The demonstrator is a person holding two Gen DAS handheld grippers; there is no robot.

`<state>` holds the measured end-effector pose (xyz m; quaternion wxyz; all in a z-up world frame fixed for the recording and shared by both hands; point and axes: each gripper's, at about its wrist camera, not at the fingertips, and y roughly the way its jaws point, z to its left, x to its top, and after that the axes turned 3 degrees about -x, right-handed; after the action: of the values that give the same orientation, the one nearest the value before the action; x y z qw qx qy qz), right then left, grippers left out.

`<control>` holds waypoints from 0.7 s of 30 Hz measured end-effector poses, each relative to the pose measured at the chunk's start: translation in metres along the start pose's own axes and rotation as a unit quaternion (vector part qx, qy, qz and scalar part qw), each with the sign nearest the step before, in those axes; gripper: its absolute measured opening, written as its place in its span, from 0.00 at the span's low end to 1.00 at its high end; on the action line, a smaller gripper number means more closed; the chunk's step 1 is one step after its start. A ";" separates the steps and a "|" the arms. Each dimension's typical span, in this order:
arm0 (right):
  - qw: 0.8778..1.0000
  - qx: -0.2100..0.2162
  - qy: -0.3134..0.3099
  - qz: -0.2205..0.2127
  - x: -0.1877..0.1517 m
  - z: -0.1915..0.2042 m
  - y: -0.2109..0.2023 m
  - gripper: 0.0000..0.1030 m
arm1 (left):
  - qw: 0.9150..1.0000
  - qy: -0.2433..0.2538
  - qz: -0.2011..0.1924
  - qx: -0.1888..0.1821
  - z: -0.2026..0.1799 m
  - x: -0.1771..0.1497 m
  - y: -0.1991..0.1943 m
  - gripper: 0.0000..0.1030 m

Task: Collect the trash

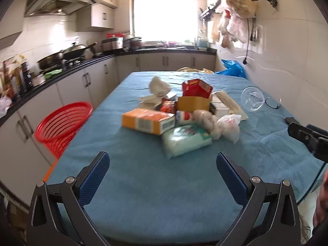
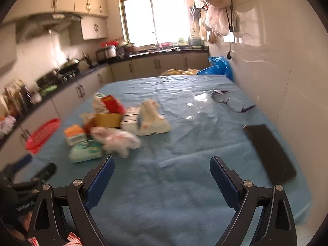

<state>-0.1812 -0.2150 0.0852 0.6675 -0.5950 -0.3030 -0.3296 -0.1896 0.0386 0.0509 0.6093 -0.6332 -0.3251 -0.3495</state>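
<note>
On the blue cloth (image 1: pixel 164 194), the trash pile (image 1: pixel 180 114) sits mid-table, beside a red basket (image 1: pixel 63 125) at the table's left edge. Left gripper (image 1: pixel 163 164) and right gripper (image 2: pixel 162 167) hover released, both empty, short of it.

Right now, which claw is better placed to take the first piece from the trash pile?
Left, probably. The left claw is open with the green pack straight ahead. The right claw, also open, faces bare blue cloth; the pile sits off to its left.
</note>
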 end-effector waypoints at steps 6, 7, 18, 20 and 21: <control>0.999 0.021 -0.028 -0.025 -0.020 0.018 -0.006 0.87 | 0.999 -0.006 -0.023 0.029 0.011 -0.009 -0.012 1.00; 0.999 0.023 -0.034 -0.025 -0.021 0.022 -0.004 0.87 | 0.999 -0.007 -0.024 0.033 0.010 -0.009 -0.009 1.00; 0.997 0.027 -0.075 -0.020 -0.027 0.038 -0.003 0.86 | 0.999 -0.017 -0.010 0.027 0.014 -0.012 0.001 1.00; 0.996 0.028 -0.078 -0.015 -0.029 0.040 -0.001 0.84 | 1.000 -0.019 -0.005 0.025 0.013 -0.012 0.002 1.00; 0.996 0.028 -0.078 -0.013 -0.029 0.041 0.000 0.82 | 1.000 -0.018 -0.004 0.024 0.012 -0.013 0.002 1.00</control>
<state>-0.1995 -0.1723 0.0666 0.6540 -0.5962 -0.3705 -0.2820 -0.1938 0.0510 0.0389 0.6173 -0.6231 -0.3468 -0.3323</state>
